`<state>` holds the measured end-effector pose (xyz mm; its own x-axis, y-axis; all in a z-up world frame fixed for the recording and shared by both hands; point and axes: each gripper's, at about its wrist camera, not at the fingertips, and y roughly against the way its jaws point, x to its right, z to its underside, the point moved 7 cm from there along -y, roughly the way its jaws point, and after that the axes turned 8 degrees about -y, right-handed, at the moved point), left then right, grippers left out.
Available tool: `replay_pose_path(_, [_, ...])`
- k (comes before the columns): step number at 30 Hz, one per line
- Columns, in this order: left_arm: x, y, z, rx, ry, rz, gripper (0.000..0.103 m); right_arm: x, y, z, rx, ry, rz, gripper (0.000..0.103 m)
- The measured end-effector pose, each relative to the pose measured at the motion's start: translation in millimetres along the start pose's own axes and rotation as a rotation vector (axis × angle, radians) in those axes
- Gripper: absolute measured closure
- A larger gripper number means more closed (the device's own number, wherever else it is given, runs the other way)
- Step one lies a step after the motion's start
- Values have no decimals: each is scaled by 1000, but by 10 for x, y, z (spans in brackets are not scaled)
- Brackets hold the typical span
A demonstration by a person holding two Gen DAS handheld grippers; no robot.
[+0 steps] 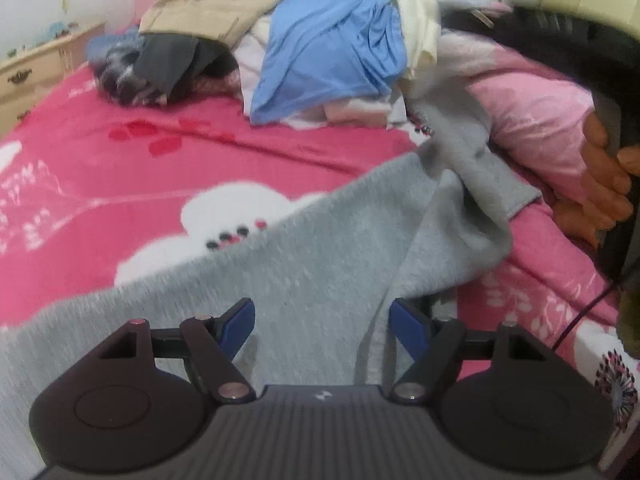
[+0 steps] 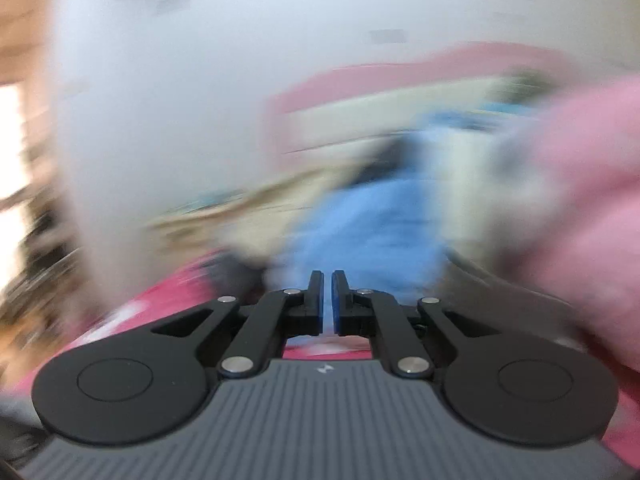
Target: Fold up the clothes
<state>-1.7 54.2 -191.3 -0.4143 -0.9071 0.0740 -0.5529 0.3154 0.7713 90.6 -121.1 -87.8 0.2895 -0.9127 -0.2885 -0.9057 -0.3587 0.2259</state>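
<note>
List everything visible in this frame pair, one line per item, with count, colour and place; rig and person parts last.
grey garment: 1, grey, spread across the near bed under the left gripper
bed cover: 1, hot pink with white patches, over the bed
clothes pile: 1, mixed, far end of bed
blue garment: 1, light blue, in the pile
tan garment: 1, tan, atop the pile
pink quilt: 1, pale pink, right side
dresser: 1, cream, far left
left gripper: 1, black, blue pads, open
right gripper: 1, black, nearly closed, nothing between; view blurred
hand: 1, right edge
</note>
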Motion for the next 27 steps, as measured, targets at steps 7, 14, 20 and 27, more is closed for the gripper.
replay_pose_path(7, [-43, -15, 152, -31, 28, -7, 27, -891, 54, 580, -269, 108, -303, 73])
replay_pose_path(14, [-130, 56, 172, -18, 58, -25, 27, 1053, 418, 495, -151, -580, 202, 56])
replay_pose_path(20, [101, -52, 115, -19, 42, 21, 27, 2359, 1065, 1050, -46, -995, 582, 58])
replay_pose_path(27, [335, -127, 271, -68, -36, 74, 28, 2535, 963, 1284, -26, -1121, 532, 66])
